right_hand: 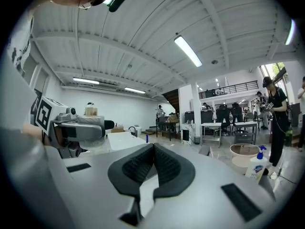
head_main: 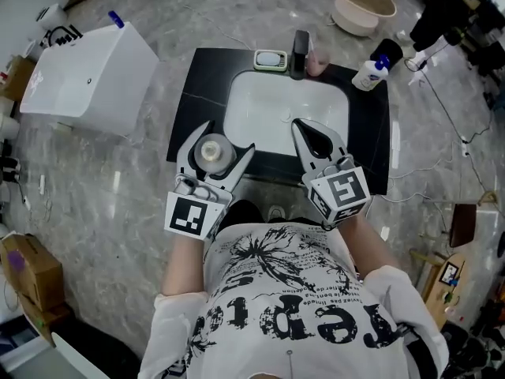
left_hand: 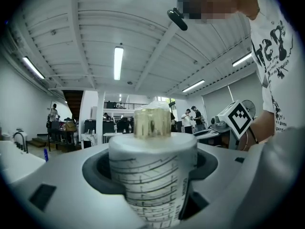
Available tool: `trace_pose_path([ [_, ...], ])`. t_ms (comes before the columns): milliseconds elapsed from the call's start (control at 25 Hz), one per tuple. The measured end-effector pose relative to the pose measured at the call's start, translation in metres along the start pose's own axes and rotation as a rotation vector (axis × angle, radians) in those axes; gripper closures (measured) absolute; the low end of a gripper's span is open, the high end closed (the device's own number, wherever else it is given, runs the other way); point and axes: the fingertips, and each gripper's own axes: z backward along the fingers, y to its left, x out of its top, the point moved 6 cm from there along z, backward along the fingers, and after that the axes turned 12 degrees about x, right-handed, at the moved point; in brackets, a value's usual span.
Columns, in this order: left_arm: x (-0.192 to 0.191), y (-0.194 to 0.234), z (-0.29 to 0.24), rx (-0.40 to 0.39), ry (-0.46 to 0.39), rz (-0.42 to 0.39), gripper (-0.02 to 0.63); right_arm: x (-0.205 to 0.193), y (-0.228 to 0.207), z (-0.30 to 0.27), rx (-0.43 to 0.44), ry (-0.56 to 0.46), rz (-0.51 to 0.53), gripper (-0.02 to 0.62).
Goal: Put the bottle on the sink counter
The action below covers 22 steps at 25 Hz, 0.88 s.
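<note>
Head view: only the cap end of the white bottle with a translucent yellowish cap [head_main: 213, 150] shows. Its body is hidden below, between the left gripper [head_main: 230, 136] jaws. Left gripper view: the bottle's base is cut off by the bottom edge, and the label print is too blurred to read. The right gripper [head_main: 301, 126] covers part of the white sink basin [head_main: 276, 105] near side. The small pink item [head_main: 316, 64] is half hidden behind the dark faucet [head_main: 300, 52]; can't tell what it is. Right gripper view: the label on the white spray bottle with blue trigger [right_hand: 258, 163] is too small to read.
</note>
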Motion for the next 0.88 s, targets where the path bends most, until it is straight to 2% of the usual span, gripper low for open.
trace_pose_path([
  [160,-0.017,0.037,-0.047,0.008,0.029,0.022,0.261,-0.006,-0.031,-0.048,-0.003,0.019,-0.038,0.58],
  [280,-0.032,0.072,-0.088,-0.013,0.056,0.02,0.261,-0.007,-0.055,-0.092,-0.016,0.033,-0.056,0.58],
  [360,-0.039,0.095,-0.116,-0.026,0.04,0.046,0.261,-0.009,-0.069,-0.122,-0.032,0.044,-0.068,0.581],
  [640,-0.089,0.191,-0.22,-0.124,0.072,0.058,0.261,-0.019,-0.124,-0.249,-0.094,0.089,-0.098,0.581],
  [760,-0.122,0.226,-0.262,-0.163,0.113,0.047,0.261,-0.034,-0.151,-0.298,-0.117,0.111,-0.098,0.58],
  [880,-0.151,0.243,-0.294,-0.196,0.195,0.028,0.261,-0.051,-0.173,-0.327,-0.134,0.141,-0.129,0.581],
])
